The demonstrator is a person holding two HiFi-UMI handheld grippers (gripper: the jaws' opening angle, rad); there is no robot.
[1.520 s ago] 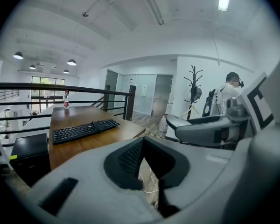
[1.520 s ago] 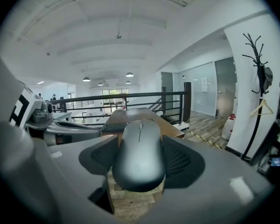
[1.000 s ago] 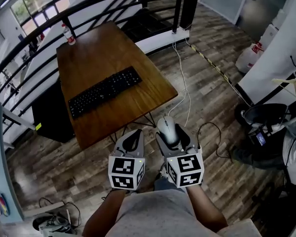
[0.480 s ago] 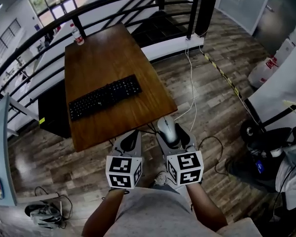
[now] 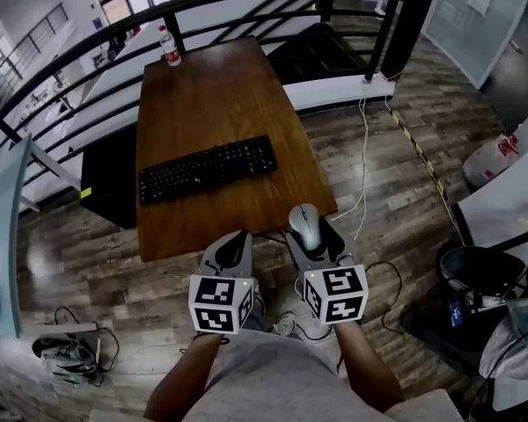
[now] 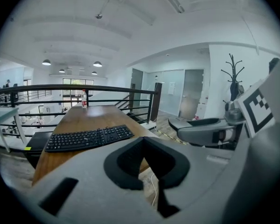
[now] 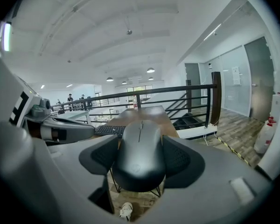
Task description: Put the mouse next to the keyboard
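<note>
Right gripper (image 5: 309, 238) fingers clamp the computer mouse (image 7: 141, 153) — not yet over the bench (image 5: 216, 95). Left gripper (image 5: 235, 243) fingers closed, empty. Placement beside the keyboard (image 5: 207, 169) remains.

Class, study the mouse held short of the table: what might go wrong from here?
1. The right gripper holds the smooth, rounded mouse above the floor; a slip would likely drop it.
2. Only a narrow strip of table lies right of the keyboard, so it might land near the edge.
</note>
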